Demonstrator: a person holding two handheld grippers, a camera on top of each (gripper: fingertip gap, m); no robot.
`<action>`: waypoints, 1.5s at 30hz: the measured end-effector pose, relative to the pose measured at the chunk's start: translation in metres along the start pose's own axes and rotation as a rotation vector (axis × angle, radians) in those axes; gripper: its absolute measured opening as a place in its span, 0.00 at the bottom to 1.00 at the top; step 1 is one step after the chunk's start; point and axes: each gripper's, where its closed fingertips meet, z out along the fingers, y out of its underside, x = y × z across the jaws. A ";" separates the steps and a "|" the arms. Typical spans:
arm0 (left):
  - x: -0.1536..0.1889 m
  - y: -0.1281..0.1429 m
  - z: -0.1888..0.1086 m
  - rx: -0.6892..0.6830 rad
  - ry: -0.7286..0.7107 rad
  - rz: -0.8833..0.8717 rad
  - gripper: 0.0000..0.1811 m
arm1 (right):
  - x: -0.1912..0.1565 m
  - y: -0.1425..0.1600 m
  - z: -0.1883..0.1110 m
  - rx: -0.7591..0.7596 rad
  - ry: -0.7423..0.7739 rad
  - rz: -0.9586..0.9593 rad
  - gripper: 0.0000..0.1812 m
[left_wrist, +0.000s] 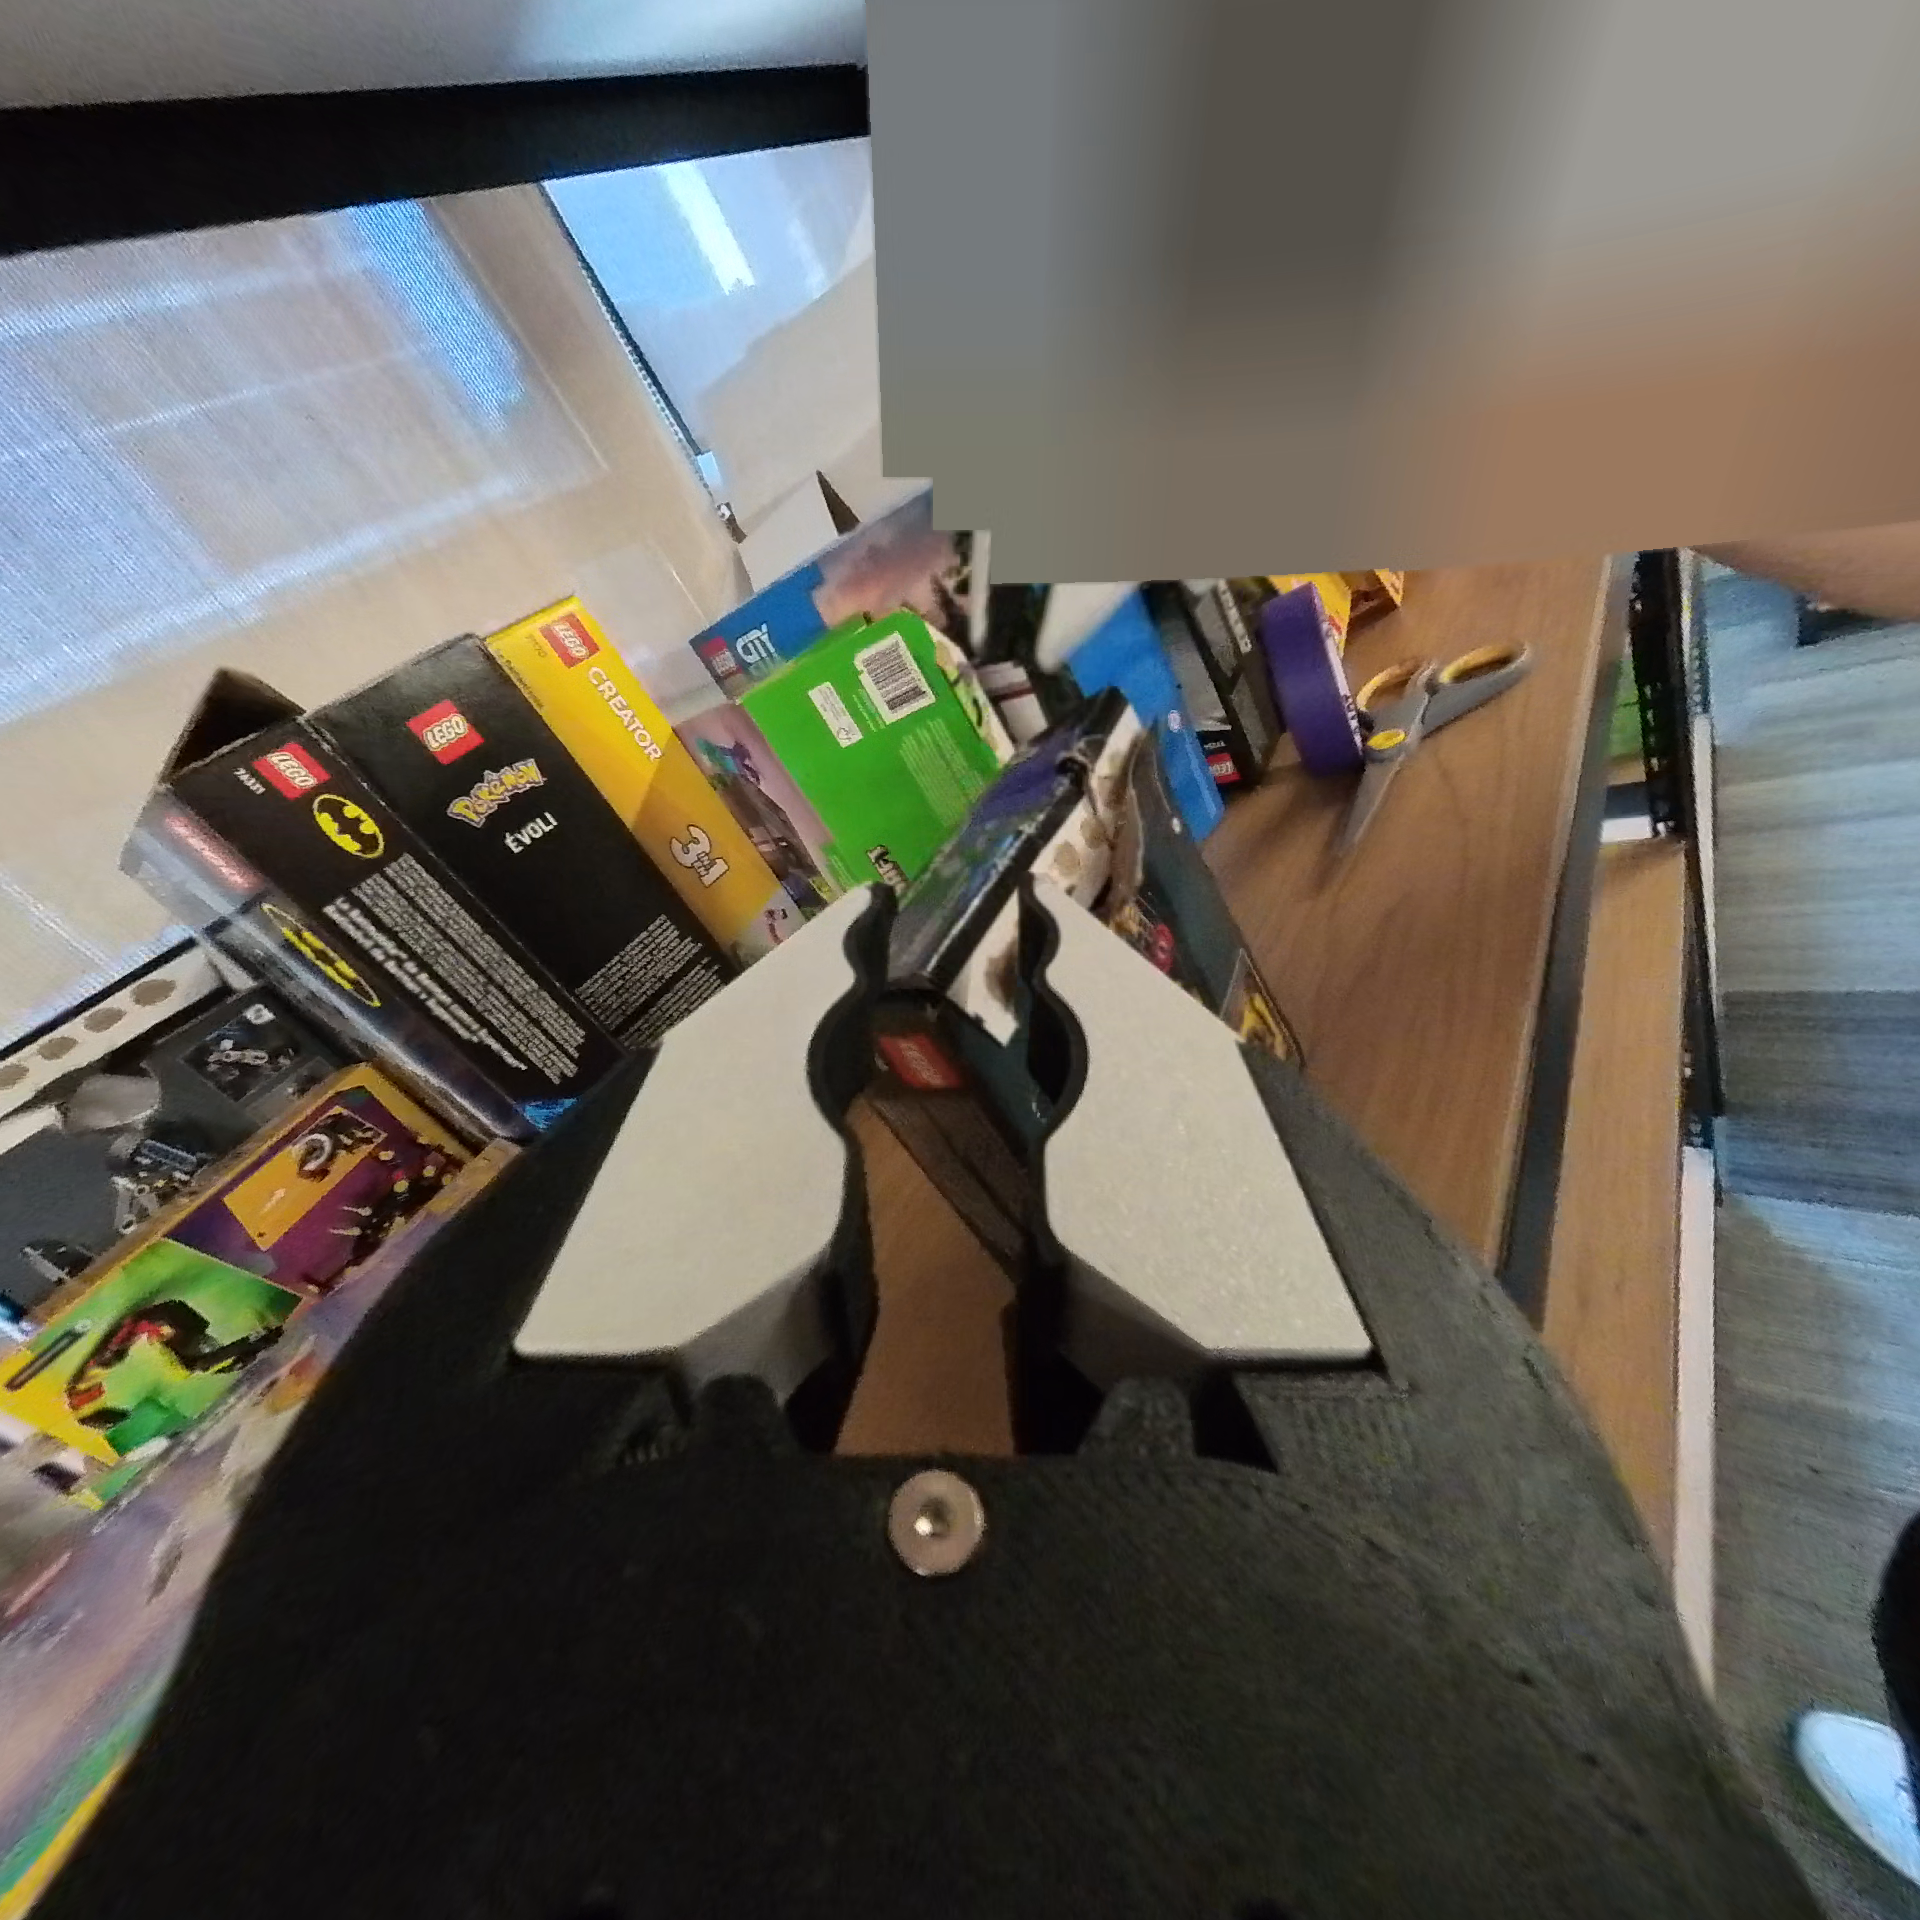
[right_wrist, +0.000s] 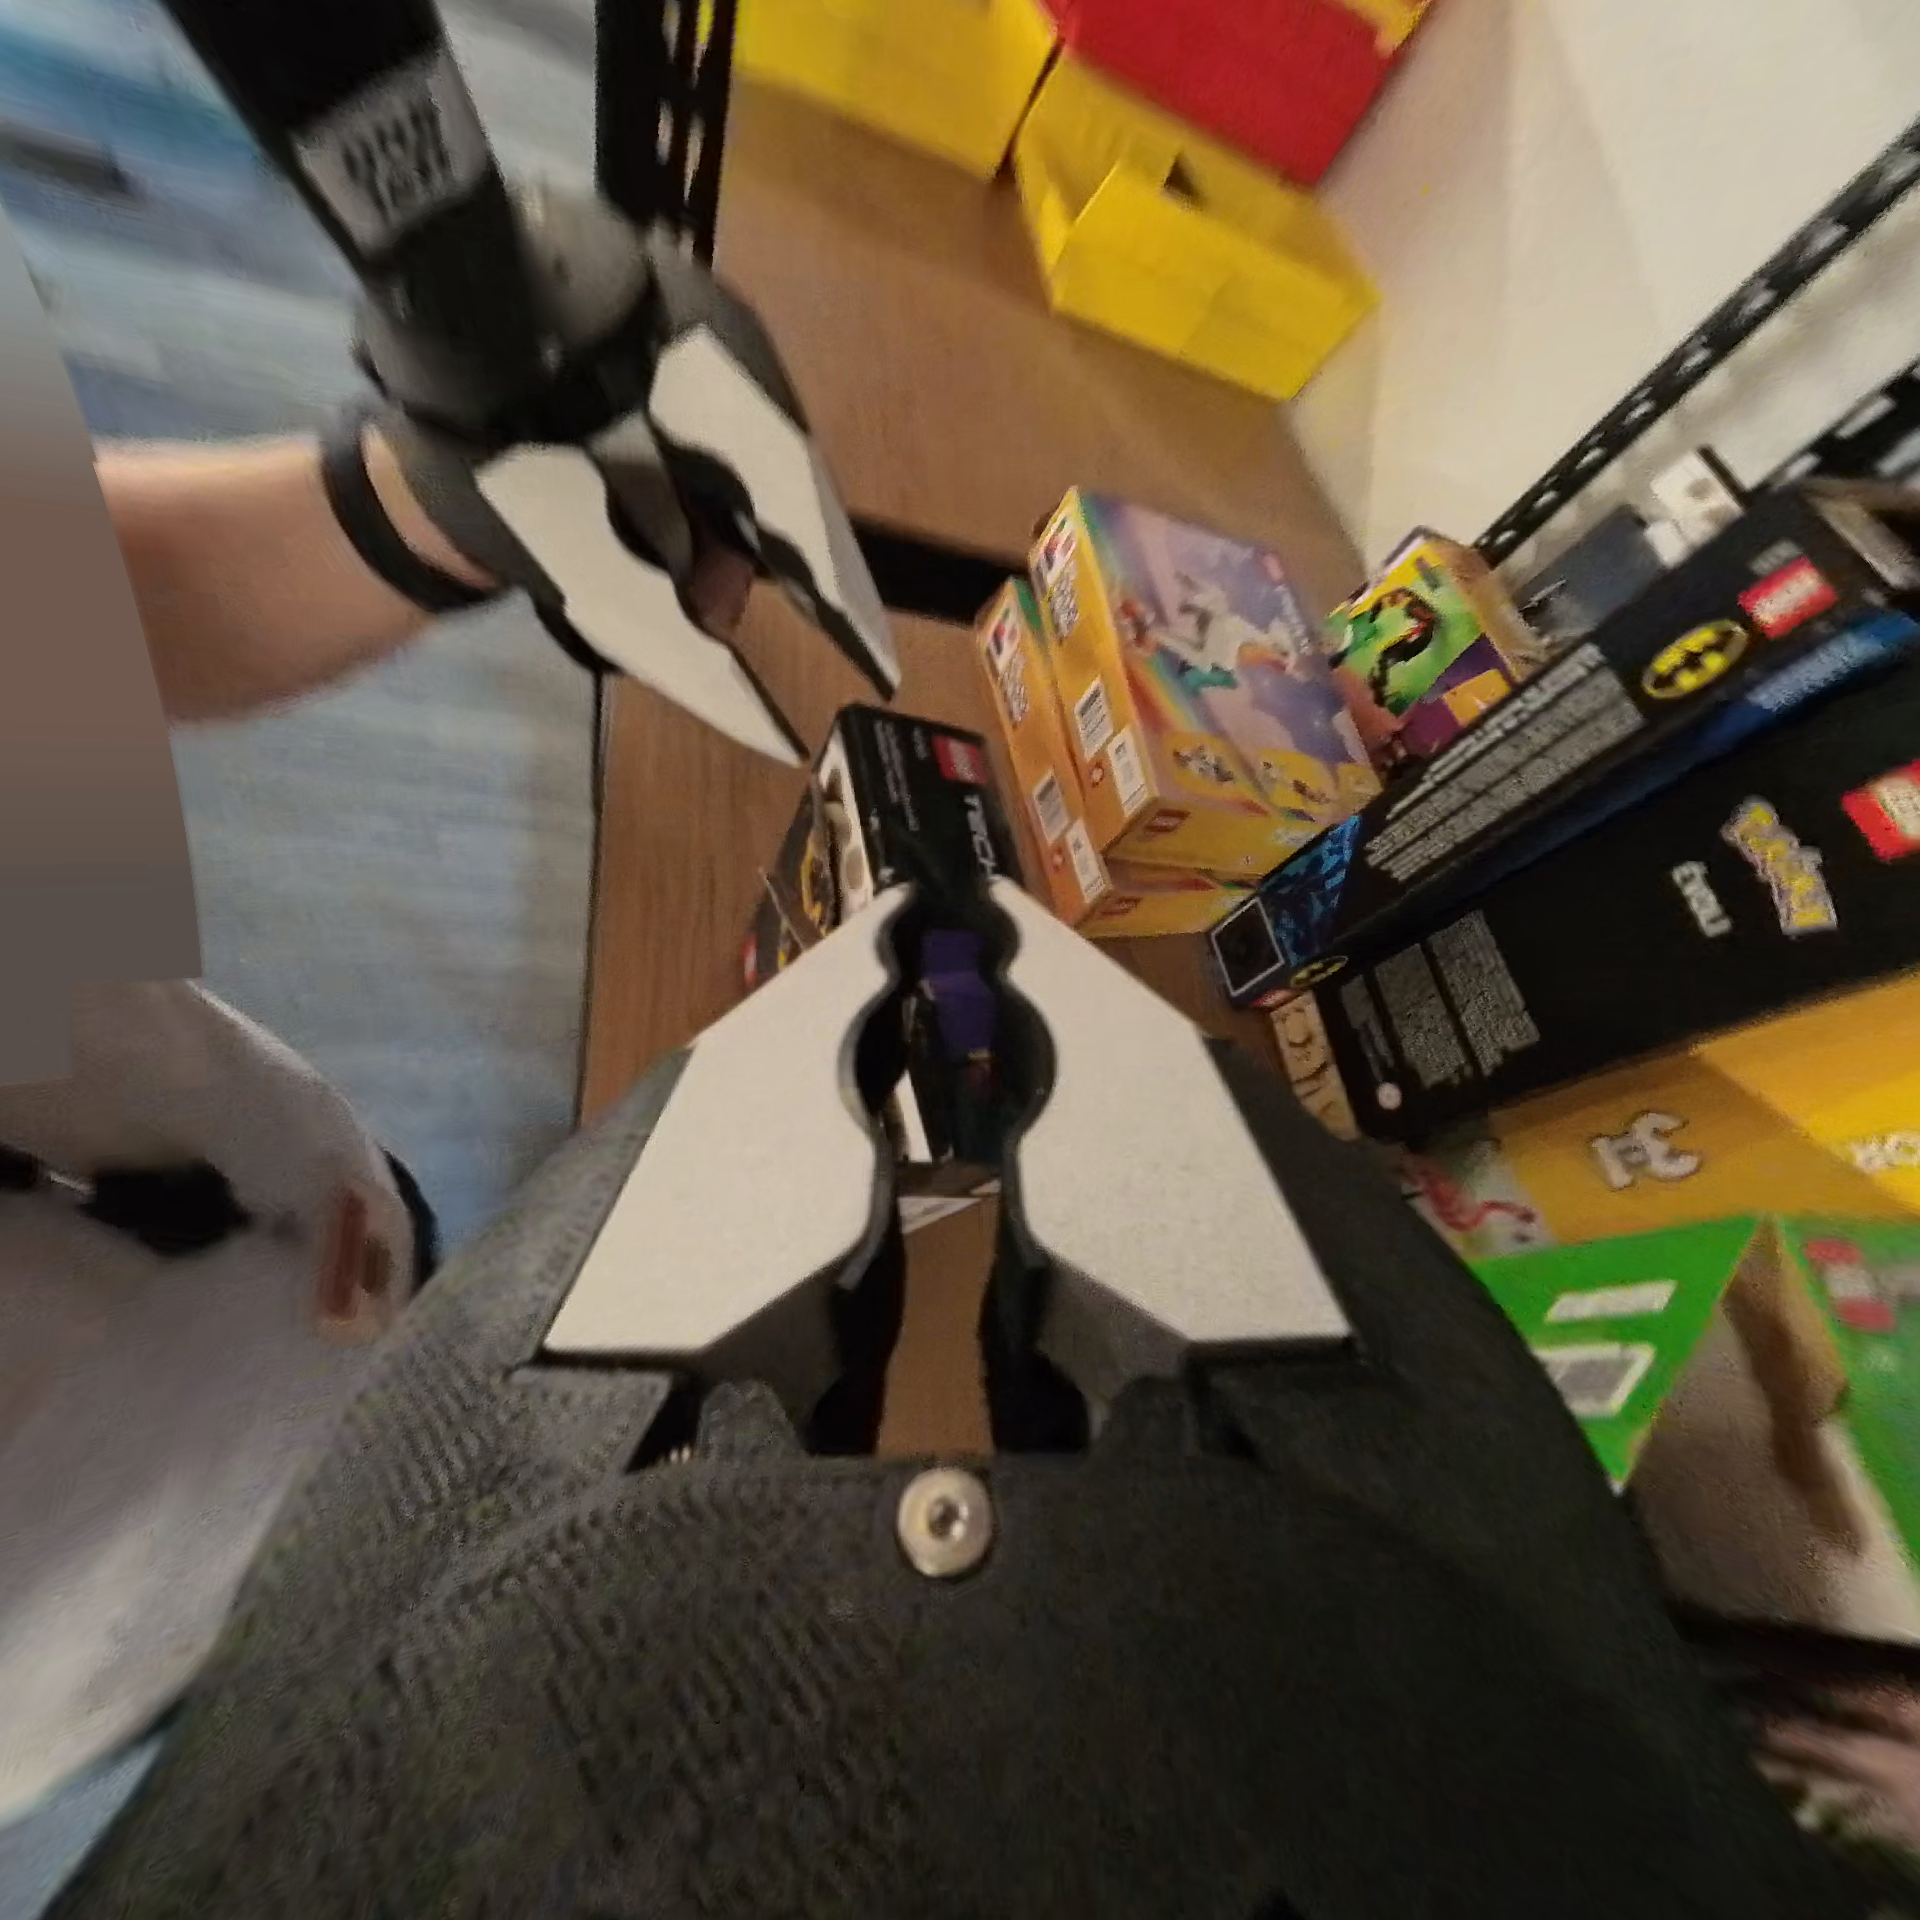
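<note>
Left wrist view shows a slim dark box lying lengthwise in the narrow gap of your left gripper; the right gripper meets its far end above the surface; you cannot tell whether either pair of fingers clamps it

Wooden shelf bears toy boxes, scissors, purple tape.

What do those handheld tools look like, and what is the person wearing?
Each tool, left and right, has two pale grey wedge fingers with wavy black inner edges, on a rough black body with one silver screw. The person wears a black wrist strap and a white top.
</note>
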 end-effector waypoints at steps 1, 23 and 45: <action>-0.001 -0.001 0.002 -0.002 0.015 -0.012 0.11 | 0.004 -0.002 -0.009 0.050 0.001 0.074 0.00; -0.014 0.008 0.011 -0.117 0.045 -0.138 0.02 | 0.006 0.029 -0.022 0.301 -0.021 0.310 0.00; 0.023 -0.016 0.037 -0.162 0.074 -0.035 0.22 | -0.018 0.038 -0.034 0.376 -0.077 0.021 0.12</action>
